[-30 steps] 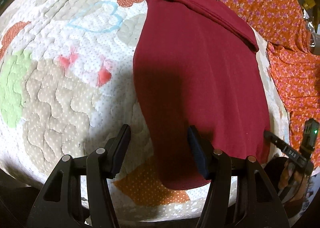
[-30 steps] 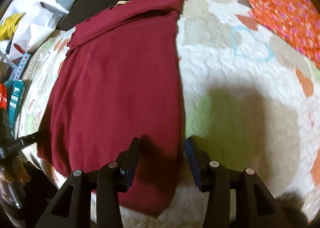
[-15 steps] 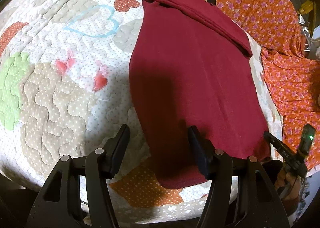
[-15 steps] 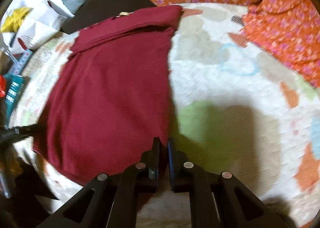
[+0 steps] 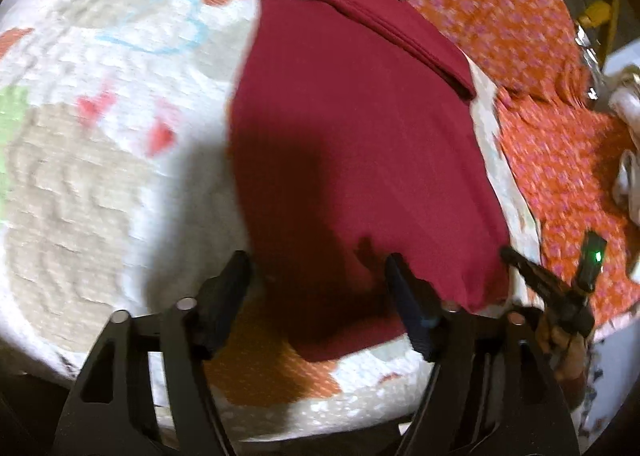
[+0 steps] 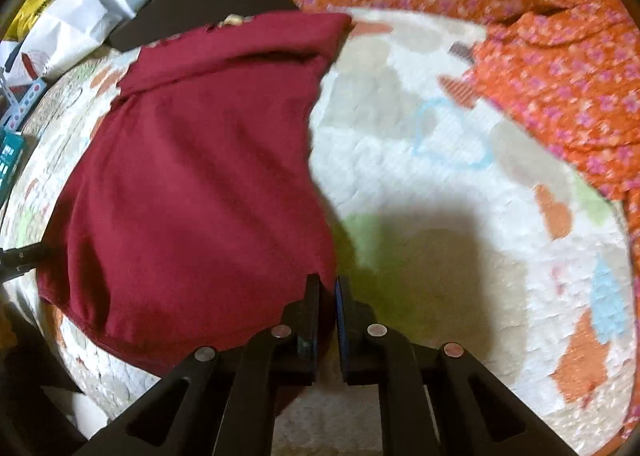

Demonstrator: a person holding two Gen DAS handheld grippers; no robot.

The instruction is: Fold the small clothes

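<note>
A dark red garment (image 5: 352, 128) lies flat on a quilted mat (image 5: 100, 160), folded lengthwise with a doubled band at its far end. It also shows in the right wrist view (image 6: 192, 184). My left gripper (image 5: 316, 276) is open, its fingers straddling the garment's near left edge just above the cloth. My right gripper (image 6: 327, 288) is shut on the garment's near right corner, which is bunched and slightly raised between the fingers. The right gripper also shows at the right in the left wrist view (image 5: 548, 288).
An orange floral garment (image 5: 560, 144) lies spread beyond and to the side of the red one; it also shows in the right wrist view (image 6: 540, 36). Paper bags and boxes (image 6: 52, 32) sit off the mat's far left. The mat (image 6: 440, 160) is bare to the right.
My right gripper closed on the garment's near right corner and has started lifting it, wrinkling the hem. My left gripper moved slightly forward and stayed open.
</note>
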